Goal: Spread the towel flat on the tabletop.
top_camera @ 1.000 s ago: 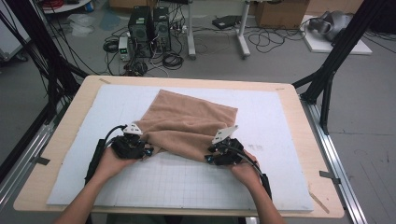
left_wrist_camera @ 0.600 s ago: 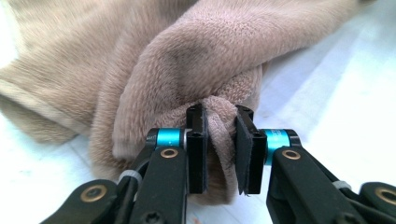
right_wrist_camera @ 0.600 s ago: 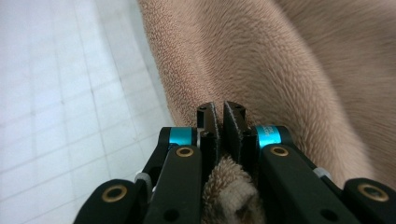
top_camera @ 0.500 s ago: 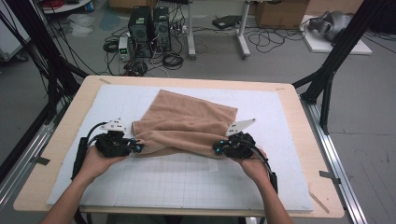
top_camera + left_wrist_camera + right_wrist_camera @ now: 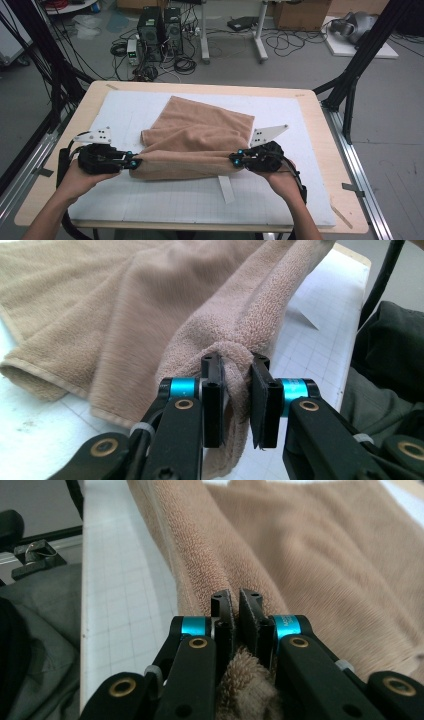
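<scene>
A tan towel point(image 5: 200, 130) lies on the white gridded mat point(image 5: 310, 125), its near edge lifted and stretched between my two grippers. My left gripper point(image 5: 136, 162) holds the edge's left end; its jaws have just been closing, and in the left gripper view point(image 5: 235, 365) bunched towel point(image 5: 150, 305) is pinched between the pads. My right gripper point(image 5: 234, 159) holds the right end; in the right gripper view point(image 5: 235, 600) its pads press on a fold of towel point(image 5: 310, 545). The far part of the towel rests flat on the mat.
The mat covers a wooden table point(image 5: 320, 115). A white strip point(image 5: 226, 189) lies on the mat just in front of the towel. Black frame posts point(image 5: 350, 85) stand at the table's sides. Computers point(image 5: 157, 25) and cables sit on the floor beyond.
Both hands have risen and moved apart. The towel's near edge has come up off the mat and is pulled into a straight line between the grippers.
</scene>
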Demonstrator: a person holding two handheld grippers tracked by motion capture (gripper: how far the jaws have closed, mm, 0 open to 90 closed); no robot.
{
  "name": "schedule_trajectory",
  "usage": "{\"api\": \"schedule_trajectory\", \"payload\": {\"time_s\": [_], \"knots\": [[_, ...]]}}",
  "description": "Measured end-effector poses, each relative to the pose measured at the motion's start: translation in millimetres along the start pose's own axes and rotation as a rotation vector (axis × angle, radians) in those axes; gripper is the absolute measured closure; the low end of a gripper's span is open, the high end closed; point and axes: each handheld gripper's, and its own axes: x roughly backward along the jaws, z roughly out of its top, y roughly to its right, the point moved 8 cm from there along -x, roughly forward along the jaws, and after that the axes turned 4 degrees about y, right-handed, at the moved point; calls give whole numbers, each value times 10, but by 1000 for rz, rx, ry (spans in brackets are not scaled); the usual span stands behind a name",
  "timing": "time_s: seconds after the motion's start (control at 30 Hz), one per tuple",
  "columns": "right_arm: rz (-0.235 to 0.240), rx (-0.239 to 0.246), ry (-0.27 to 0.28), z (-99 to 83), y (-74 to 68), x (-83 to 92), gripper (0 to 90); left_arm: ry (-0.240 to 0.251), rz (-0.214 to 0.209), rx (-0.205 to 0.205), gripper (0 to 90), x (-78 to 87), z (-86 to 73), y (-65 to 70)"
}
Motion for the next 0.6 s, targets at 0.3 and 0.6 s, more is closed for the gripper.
{"api": "schedule_trajectory", "payload": {"time_s": [0.3,0.6], "knots": [[-169,-106,-74,-74,785,-461,845,-36,288,67,770,-605,-28,-746],[-189,-224,-97,-259,1129,-761,778,-81,358,138,696,-872,-165,-1037]]}}
